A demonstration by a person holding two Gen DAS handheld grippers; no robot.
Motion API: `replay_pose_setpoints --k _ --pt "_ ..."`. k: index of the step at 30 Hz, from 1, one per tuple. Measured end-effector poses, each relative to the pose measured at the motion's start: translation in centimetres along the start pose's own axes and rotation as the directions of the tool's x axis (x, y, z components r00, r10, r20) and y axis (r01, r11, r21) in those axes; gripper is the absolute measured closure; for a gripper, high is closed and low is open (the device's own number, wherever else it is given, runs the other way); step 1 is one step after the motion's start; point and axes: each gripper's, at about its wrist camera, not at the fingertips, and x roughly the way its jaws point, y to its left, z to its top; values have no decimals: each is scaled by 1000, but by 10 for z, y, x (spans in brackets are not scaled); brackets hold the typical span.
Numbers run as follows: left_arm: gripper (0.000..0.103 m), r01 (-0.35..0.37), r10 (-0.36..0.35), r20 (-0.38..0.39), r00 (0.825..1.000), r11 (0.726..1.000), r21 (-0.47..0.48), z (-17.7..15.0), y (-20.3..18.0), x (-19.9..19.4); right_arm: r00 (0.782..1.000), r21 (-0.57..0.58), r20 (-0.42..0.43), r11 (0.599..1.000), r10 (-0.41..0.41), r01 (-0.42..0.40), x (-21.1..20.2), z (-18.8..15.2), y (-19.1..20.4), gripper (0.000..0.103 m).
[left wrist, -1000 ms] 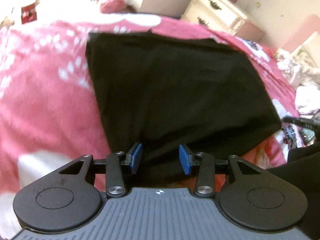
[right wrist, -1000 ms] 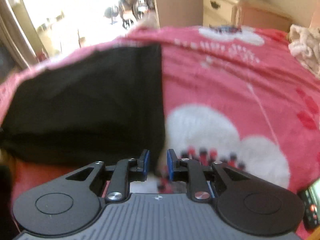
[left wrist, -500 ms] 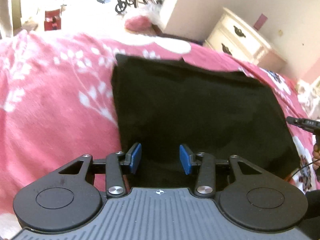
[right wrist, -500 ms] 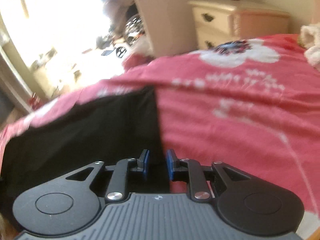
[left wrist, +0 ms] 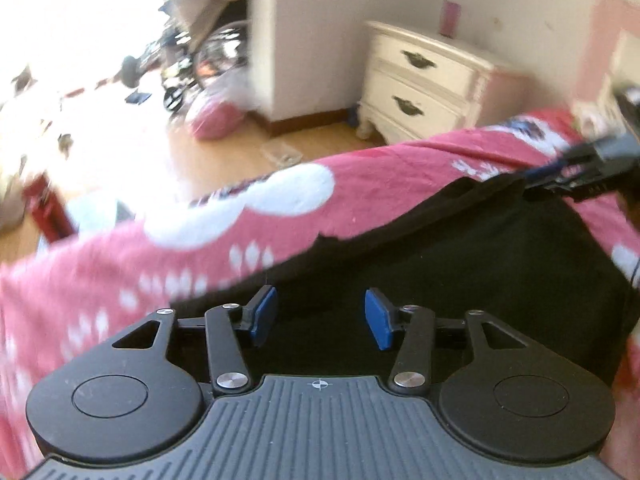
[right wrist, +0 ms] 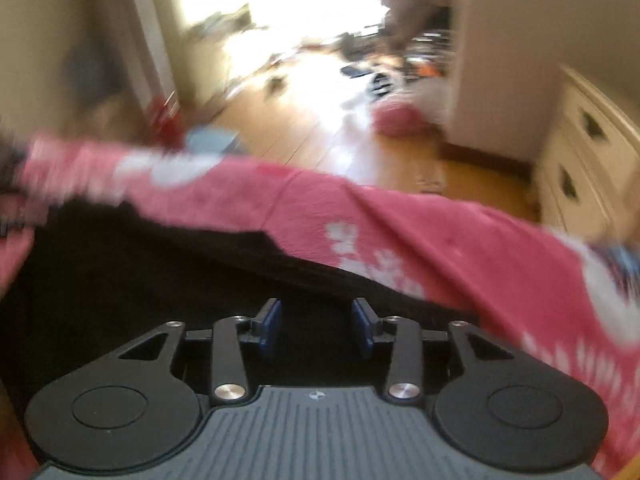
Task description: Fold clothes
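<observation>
No writing, label, brand name or number can be read in either view. The only sign is a small crosshair mark printed on the grey ribbed housing (left wrist: pixel 320 432) of the left gripper, at the middle of the housing's front edge. A like mark sits at the same spot on the grey ribbed housing (right wrist: pixel 316 432) of the right gripper, but it is too blurred to make out clearly.
</observation>
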Motion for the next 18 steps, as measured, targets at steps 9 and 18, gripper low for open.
replay_pose_setpoints --k 9,18 --pt "54 44 -32 -74 997 985 170 14 11 32 988 -312 -147 945 51 -96 46 51 12 61" --pt "55 96 -74 -124 990 978 187 9 20 42 969 -392 -231 902 92 -179 63 61 17 67"
